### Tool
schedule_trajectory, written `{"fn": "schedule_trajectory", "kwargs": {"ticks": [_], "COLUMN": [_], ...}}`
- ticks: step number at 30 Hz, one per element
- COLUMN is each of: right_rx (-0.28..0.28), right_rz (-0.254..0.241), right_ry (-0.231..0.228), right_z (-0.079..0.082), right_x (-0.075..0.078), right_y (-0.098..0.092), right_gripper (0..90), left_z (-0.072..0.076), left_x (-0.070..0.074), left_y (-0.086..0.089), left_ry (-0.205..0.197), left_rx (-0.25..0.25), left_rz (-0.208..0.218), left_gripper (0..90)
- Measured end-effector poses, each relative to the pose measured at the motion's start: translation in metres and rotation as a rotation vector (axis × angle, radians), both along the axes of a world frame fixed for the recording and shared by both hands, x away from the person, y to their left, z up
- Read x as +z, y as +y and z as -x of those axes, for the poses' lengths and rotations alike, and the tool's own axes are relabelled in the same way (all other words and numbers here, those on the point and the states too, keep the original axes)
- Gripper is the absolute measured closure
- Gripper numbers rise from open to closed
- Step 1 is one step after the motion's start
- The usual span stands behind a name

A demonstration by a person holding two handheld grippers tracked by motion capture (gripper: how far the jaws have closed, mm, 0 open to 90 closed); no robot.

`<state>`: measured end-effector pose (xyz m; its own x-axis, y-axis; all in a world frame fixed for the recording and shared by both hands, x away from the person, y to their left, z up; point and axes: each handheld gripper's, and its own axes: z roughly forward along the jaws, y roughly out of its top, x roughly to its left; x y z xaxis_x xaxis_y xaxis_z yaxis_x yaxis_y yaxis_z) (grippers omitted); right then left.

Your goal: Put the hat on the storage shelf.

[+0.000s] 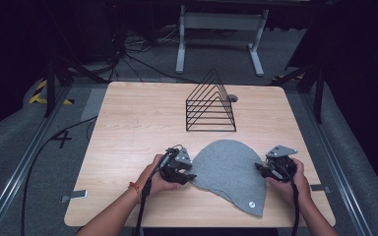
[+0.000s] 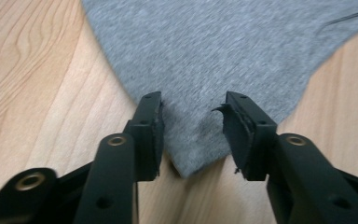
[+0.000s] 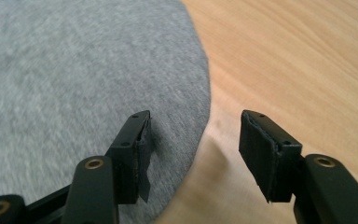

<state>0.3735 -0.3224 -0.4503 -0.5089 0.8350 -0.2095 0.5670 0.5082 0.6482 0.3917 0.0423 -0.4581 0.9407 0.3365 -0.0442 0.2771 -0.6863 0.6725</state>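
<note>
Where the high view looks down, the light wood-grain rectangular worktop takes up the centre of the frame, with dark floor and cables around it.

The grey knit fabric piece, rounded at its top and tapering to a point at the lower right, lies flat on the worktop in the lower centre of the frame. A small round silver snap sits near its pointed end.

The black wire triangular file rack stands upright on the worktop in the upper centre of the frame, well apart from the fabric.

The left claw sits at the fabric's left edge, lower centre-left of the high view. In the left gripper view the left claw has its jaws apart, with a pointed corner of the grey fabric lying on the worktop between them; the pads do not press on it.

The right claw sits at the fabric's right edge, lower right of the high view. In the right gripper view the right claw has its jaws apart: one jaw stands over the fabric's curved edge, the other over bare worktop. Nothing is clamped.
</note>
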Motion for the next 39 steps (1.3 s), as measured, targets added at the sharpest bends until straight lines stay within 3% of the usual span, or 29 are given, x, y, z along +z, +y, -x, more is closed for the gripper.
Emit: {"fn": "schedule_trajectory", "kwargs": {"ticks": [5, 6, 8, 9, 10, 12, 15, 18, 20, 21, 23, 25, 31, 36, 39], "right_rx": [0.008, 0.009, 0.024, 0.035, 0.039, 0.048, 0.023, 0.014, 0.016, 0.014, 0.035, 0.050, 0.074, 0.061, 0.087], "right_rz": [-0.063, -0.093, -0.147, -0.146, -0.151, -0.141, -0.140, -0.155, -0.149, -0.155, -0.154, -0.158, -0.214, -0.270, -0.266], "right_ry": [0.019, 0.025, 0.060, 0.072, 0.081, 0.106, 0.143, 0.138, 0.131, 0.129, 0.129, 0.135, 0.138, 0.156, 0.134], "right_z": [0.003, 0.007, 0.015, 0.018, 0.021, 0.025, 0.024, 0.022, 0.022, 0.022, 0.021, 0.019, 0.012, 0.012, 0.016], "right_x": [0.005, 0.007, 0.009, 0.009, 0.008, 0.005, -0.002, -0.003, -0.003, -0.003, -0.002, -0.002, -0.003, -0.004, -0.002], "right_y": [-0.006, -0.007, -0.007, -0.006, -0.005, -0.003, -0.004, -0.004, -0.003, -0.002, 0.000, 0.002, 0.001, -0.002, -0.003], "right_gripper": [45.4, 45.3, 42.9, 41.6, 40.3, 36.1, 31.9, 31.8, 33.4, 36.8, 46.4, 52.3, 75.5, 81.1, 82.8], "left_z": [-0.020, -0.024, -0.036, -0.040, -0.044, -0.056, -0.066, -0.070, -0.068, -0.067, -0.062, -0.060, -0.057, -0.053, -0.050], "left_x": [0.008, 0.008, 0.007, 0.007, 0.007, 0.003, -0.004, -0.007, -0.006, -0.006, -0.004, -0.003, -0.003, -0.004, -0.001], "left_y": [-0.008, -0.011, -0.017, -0.019, -0.021, -0.025, -0.030, -0.033, -0.035, -0.036, -0.037, -0.037, -0.032, -0.030, -0.029], "left_ry": [-0.010, -0.030, -0.027, -0.012, -0.024, 0.016, 0.019, 0.016, -0.012, -0.009, 0.002, 0.013, 0.072, 0.066, 0.052], "left_rx": [0.079, 0.088, 0.101, 0.111, 0.116, 0.129, 0.152, 0.161, 0.153, 0.139, 0.109, 0.072, 0.040, 0.037, 0.031], "left_rz": [0.017, 0.012, 0.005, 0.010, 0.018, 0.038, 0.020, 0.035, 0.006, 0.014, 0.008, 0.006, 0.021, 0.034, 0.037], "left_gripper": [42.0, 39.6, 37.3, 35.9, 34.9, 33.7, 33.5, 32.7, 35.2, 39.1, 50.7, 56.3, 81.0, 86.3, 87.1]}}
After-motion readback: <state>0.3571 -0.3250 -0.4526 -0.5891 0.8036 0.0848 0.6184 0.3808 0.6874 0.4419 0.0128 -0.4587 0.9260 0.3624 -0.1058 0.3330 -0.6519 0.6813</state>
